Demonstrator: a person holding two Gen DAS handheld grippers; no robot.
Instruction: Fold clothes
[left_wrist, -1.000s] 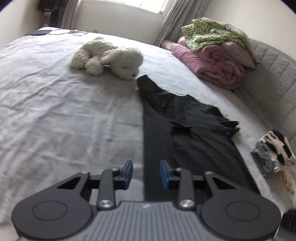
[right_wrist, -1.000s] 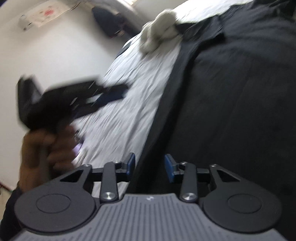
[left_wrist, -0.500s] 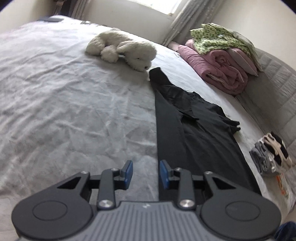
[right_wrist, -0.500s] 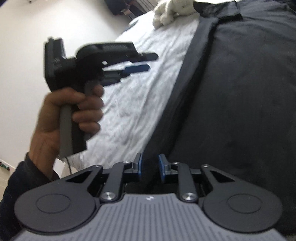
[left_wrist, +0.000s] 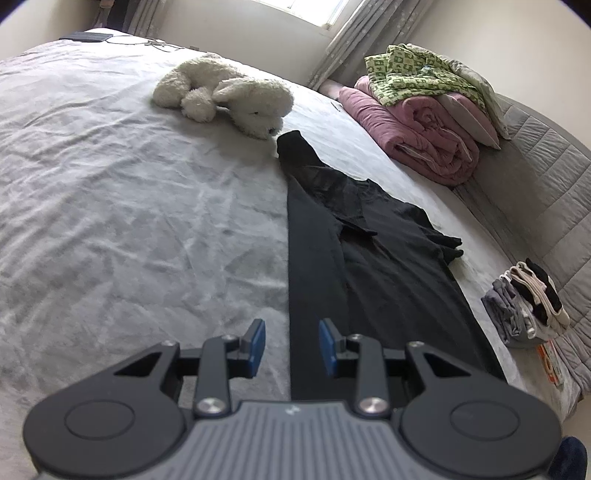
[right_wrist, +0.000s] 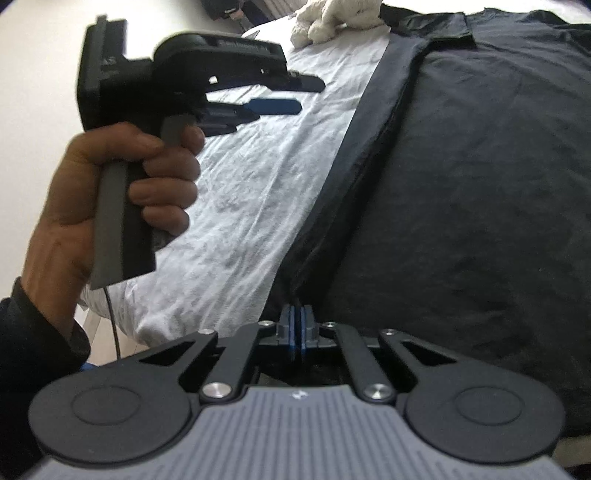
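A black shirt lies flat on the white bed sheet, its left side folded over in a long strip. My left gripper hovers open over the near end of that strip, with nothing between its fingers. In the right wrist view the shirt fills the right half. My right gripper is shut, its blue pads pinched on the shirt's near hem by the bed edge. The left gripper also shows there, held by a hand above the sheet.
A white plush toy lies just beyond the shirt's far end. Rolled pink blankets with a green patterned garment on top sit at the back right. A small pile of folded clothes rests near the grey padded edge.
My right gripper has closed from open onto the shirt's near hem. The left gripper has drifted slightly and stays open.
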